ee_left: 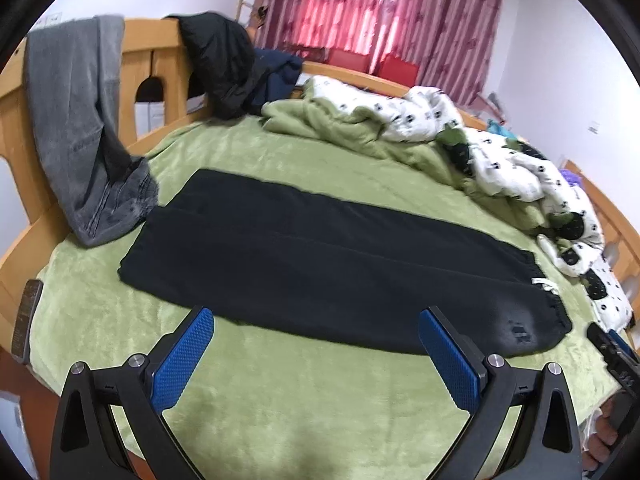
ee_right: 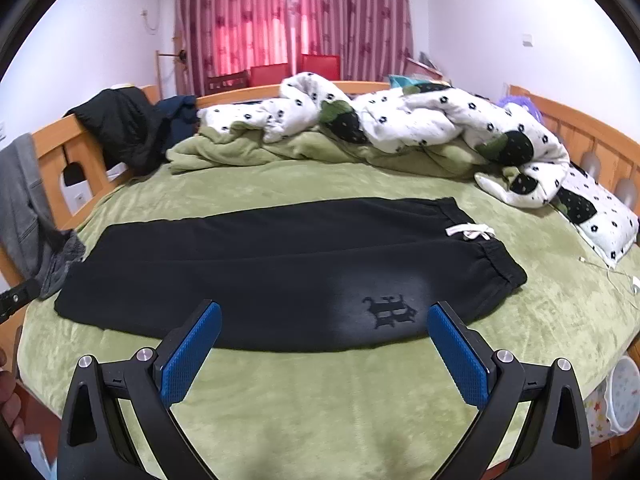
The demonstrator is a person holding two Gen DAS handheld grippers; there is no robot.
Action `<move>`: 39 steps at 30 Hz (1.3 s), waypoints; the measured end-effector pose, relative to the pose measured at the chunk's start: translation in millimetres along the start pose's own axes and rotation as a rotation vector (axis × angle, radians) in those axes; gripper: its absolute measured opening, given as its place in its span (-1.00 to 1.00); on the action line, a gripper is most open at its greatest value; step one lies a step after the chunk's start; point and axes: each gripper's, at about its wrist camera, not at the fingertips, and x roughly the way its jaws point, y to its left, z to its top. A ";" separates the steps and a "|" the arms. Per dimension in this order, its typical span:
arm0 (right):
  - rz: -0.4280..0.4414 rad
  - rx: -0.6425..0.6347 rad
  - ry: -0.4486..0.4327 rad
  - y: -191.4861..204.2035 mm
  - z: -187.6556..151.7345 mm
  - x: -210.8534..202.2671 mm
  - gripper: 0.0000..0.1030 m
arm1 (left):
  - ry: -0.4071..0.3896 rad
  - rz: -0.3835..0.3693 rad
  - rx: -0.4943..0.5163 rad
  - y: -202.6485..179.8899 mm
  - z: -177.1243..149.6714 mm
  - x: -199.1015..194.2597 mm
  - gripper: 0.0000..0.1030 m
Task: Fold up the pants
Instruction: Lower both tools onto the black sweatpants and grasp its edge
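Blue-padded fingers [ee_left: 184, 360] of the left hand-held gripper [ee_left: 316, 354] stand spread wide at the bottom of the left wrist view, holding nothing, above the green blanket [ee_left: 280, 400] that covers the bed. At the far left of that view a dark phone-like slab [ee_left: 26, 320] lies on the bed's edge, and grey jeans [ee_left: 80, 132] hang over the wooden bed frame [ee_left: 152, 60] with their lower end touching the blanket. Beside them the black pants [ee_left: 300, 256] lie flat across the bed — legs toward the jeans, waistband with its white drawstring [ee_left: 544, 284] to the right. A black jacket [ee_left: 220, 64] is draped over the frame behind, and a white patterned duvet [ee_left: 500, 160] is bunched along the far right side.

The right hand-held gripper [ee_right: 324, 348] is likewise spread and empty, hovering just in front of the pants [ee_right: 260, 264]. Between its pads sits an ornate black emblem [ee_right: 390, 310] on a faded patch near the hip — its lettering cannot be read. To the right, the drawstring [ee_right: 470, 232] is tied in a bow at the waistband, and a white cable [ee_right: 612, 272] lies on the blanket near a patterned pillow [ee_right: 604, 220]. Pink curtains [ee_right: 292, 12] hang behind the bed.
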 end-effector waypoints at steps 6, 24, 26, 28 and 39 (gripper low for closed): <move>-0.023 0.002 0.080 -31.5 -4.7 31.3 0.96 | 0.051 0.056 -0.075 39.8 -12.3 42.5 1.00; -0.092 0.124 0.301 -108.4 -79.2 150.7 0.26 | 0.245 0.040 -0.165 101.2 -61.0 143.1 0.98; -0.073 0.170 0.303 -116.1 -82.3 158.4 0.18 | 0.233 0.036 -0.142 98.8 -59.0 146.7 0.98; -0.033 0.231 0.281 -125.5 -82.7 160.9 0.18 | 0.212 0.027 -0.149 101.1 -54.6 147.8 0.91; 0.013 0.339 0.267 -134.3 -67.2 203.2 0.18 | 0.194 -0.011 -0.313 117.2 -21.5 181.8 0.41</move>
